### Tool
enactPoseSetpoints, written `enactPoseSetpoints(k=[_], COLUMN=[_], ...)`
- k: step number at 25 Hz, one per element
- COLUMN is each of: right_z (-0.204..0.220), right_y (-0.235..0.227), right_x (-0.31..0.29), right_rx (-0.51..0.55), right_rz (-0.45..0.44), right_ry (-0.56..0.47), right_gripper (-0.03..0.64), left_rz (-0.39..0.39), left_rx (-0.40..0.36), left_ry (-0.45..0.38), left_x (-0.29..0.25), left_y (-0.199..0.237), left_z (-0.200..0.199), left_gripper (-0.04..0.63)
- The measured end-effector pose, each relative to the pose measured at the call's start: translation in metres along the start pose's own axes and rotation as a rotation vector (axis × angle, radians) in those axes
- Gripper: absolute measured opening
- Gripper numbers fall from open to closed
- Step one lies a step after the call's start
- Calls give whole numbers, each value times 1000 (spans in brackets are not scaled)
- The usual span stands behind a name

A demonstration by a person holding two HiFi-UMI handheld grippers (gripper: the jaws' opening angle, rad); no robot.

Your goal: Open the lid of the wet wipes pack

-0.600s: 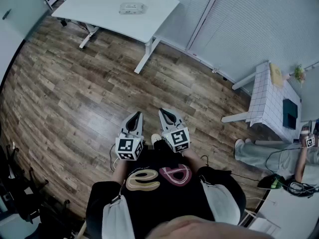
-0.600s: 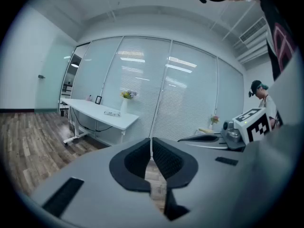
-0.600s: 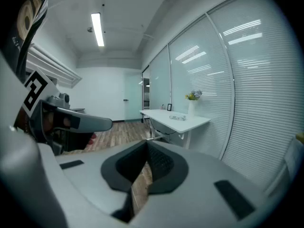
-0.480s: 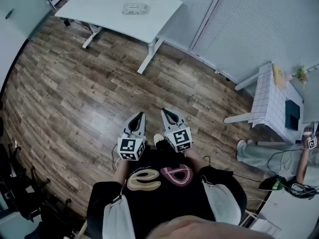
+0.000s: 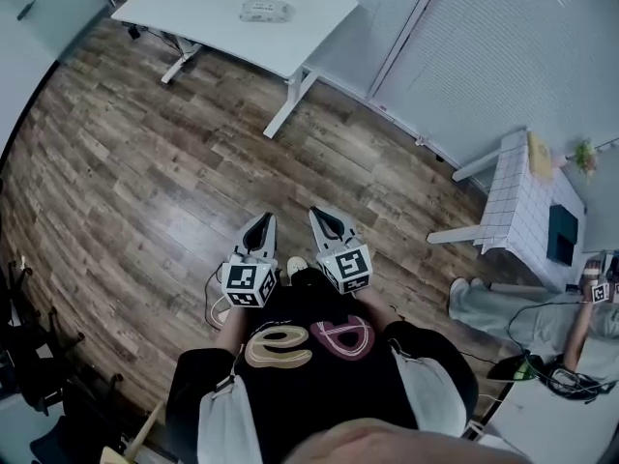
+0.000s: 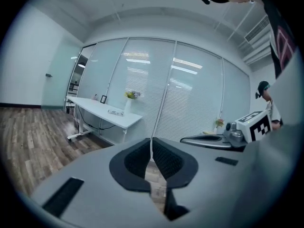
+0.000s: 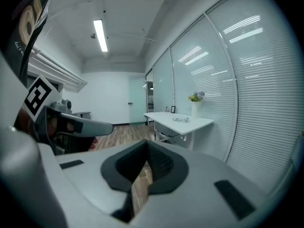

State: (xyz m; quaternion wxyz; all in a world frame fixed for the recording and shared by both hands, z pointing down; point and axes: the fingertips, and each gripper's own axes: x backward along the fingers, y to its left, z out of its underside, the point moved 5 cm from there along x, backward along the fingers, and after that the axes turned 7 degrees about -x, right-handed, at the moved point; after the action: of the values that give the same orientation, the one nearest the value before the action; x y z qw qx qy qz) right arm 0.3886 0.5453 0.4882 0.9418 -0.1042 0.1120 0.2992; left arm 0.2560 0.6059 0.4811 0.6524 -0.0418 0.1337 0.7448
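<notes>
Both grippers idle in front of the chest. Left gripper is clenched on nothing, and right gripper is likewise pinched closed and empty. They sit side by side, tipped slightly down, which reads as a carry posture since nothing is within reach. The pack lies flat on the white table at about 11 o'clock from the person, well apart across the floor. Lid state is too small to read. Likely next: walk up, pin the pack with one gripper, lift the lid with the other.
</notes>
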Motion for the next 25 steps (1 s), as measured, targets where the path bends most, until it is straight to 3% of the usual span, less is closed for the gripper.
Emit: enactPoseSetpoints(k=[12, 25], right_z=[12, -6], right_y=[-36, -57], right_x=[6, -67], right_rx=[-45, -42], right_rz=[-33, 12], right_ry=[11, 13], right_gripper=[11, 11], left_rz=[-74, -35], left_rx=[27, 17], left_ry=[14, 14], left_x=[-18, -82], left_y=[-16, 52], left_z=[12, -2], left_gripper=[26, 26])
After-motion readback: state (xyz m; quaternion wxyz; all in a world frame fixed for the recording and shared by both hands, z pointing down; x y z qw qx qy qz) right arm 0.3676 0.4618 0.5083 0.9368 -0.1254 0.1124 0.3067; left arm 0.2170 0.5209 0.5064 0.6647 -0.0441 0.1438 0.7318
